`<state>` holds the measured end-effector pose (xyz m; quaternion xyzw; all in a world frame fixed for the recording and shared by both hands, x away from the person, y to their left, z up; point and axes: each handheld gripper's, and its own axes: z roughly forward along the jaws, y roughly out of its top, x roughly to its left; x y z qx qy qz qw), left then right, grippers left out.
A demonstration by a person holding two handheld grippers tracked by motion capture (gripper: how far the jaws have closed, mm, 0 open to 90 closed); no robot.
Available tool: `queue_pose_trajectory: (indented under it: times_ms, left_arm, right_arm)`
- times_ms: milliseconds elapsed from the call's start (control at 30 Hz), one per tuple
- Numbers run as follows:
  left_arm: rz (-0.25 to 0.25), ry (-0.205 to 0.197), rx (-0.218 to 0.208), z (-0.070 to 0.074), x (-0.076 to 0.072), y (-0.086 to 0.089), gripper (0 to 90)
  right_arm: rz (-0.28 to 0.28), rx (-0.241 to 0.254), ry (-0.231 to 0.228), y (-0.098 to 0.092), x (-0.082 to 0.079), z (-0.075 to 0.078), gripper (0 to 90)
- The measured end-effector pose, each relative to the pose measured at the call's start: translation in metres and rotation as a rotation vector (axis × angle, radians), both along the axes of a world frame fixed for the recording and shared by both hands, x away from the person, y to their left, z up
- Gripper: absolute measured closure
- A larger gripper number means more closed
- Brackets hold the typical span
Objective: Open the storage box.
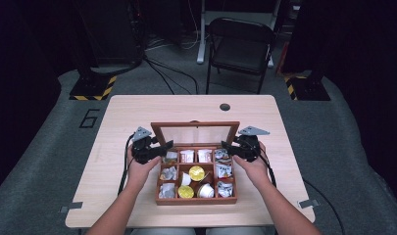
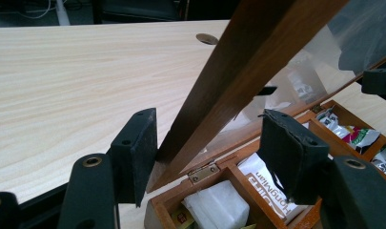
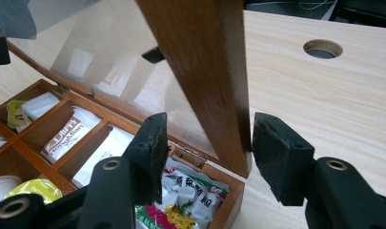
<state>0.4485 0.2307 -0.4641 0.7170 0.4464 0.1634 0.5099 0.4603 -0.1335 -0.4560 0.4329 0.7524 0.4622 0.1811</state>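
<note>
Swinging the glass-paned lid (image 1: 195, 133) of the wooden tea box (image 1: 196, 199) on its rear hinges: the box sits mid-worktop (image 1: 112, 122), lid raised near upright. Left tool (image 1: 162, 149) straddles the lid's left stile, one pad touching, the other apart — not yet a firm pinch. Right tool (image 1: 227, 148) brackets the right stile likewise. Best practice, by judgement — keep both sides level, avoiding the sachets (image 1: 224, 169).

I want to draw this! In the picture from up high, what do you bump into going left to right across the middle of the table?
Bare table → left gripper → wooden box with its glass lid up → right gripper → bare table again.
</note>
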Motion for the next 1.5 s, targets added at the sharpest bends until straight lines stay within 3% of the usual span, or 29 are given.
queue_pose_trajectory:
  times_ms: [1200, 1500]
  left_arm:
    - [0.02, 0.019, -0.01, -0.013, 0.009, -0.002, 38.5]
    - [0.035, 0.016, 0.001, -0.013, 0.01, -0.003, 41.6]
  right_arm:
    - [-0.027, 0.0, 0.016, 0.005, 0.007, -0.009, 46.2]
    - [-0.039, -0.025, -0.005, 0.008, 0.007, -0.009, 49.0]
